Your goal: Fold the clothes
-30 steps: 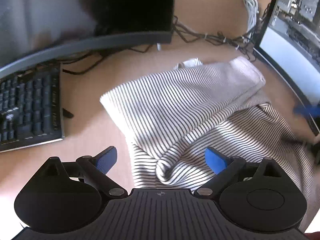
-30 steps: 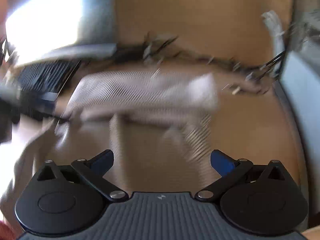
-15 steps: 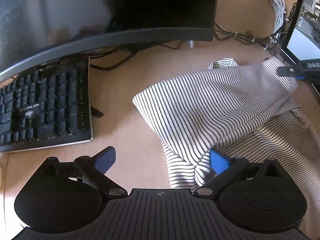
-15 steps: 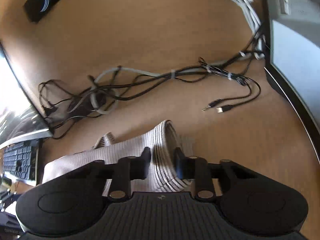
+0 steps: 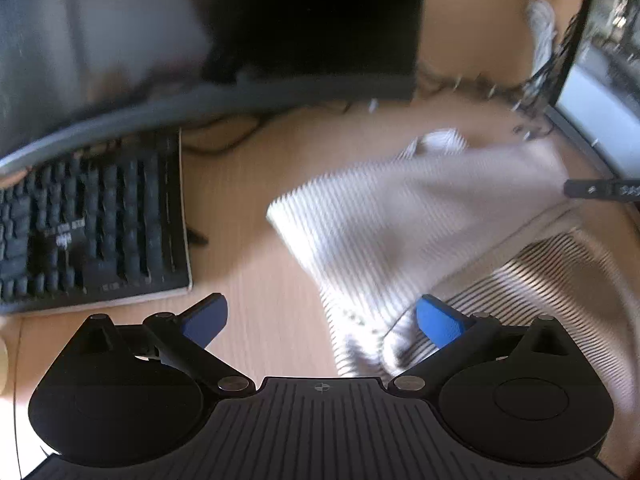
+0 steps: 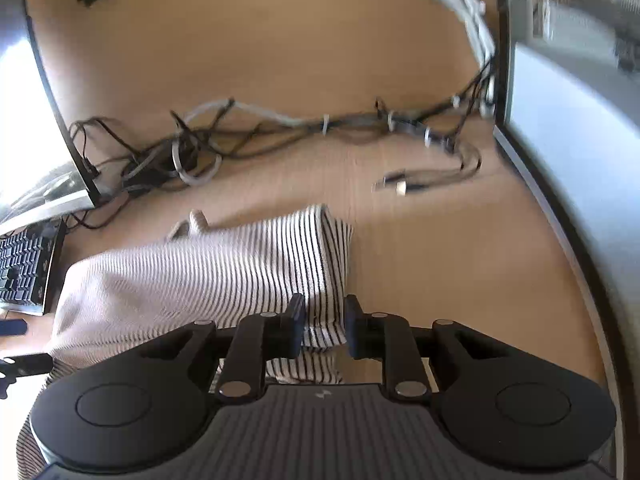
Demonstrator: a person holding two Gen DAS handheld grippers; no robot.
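A black-and-white striped garment [image 5: 400,208] lies partly folded on the wooden desk [image 5: 256,280], its upper layer raised toward the right. My left gripper [image 5: 320,320] is open at the garment's near left edge, and its blue fingertips [image 5: 438,320] hold nothing. In the right wrist view, my right gripper [image 6: 322,322] is shut on a folded corner of the striped garment [image 6: 224,276]. That gripper also shows as a dark bar at the right edge of the left wrist view, the right gripper [image 5: 600,190]. This view is blurred.
A black keyboard [image 5: 92,232] sits at the left under a curved monitor [image 5: 200,40]. A second monitor [image 6: 568,160] lines the right side. A tangle of cables [image 6: 280,128] and loose plugs [image 6: 400,186] runs along the back of the desk.
My right gripper went from open to shut on the garment's corner and holds it up. The left gripper drew back slightly, so its right fingertip is clear of the cloth.
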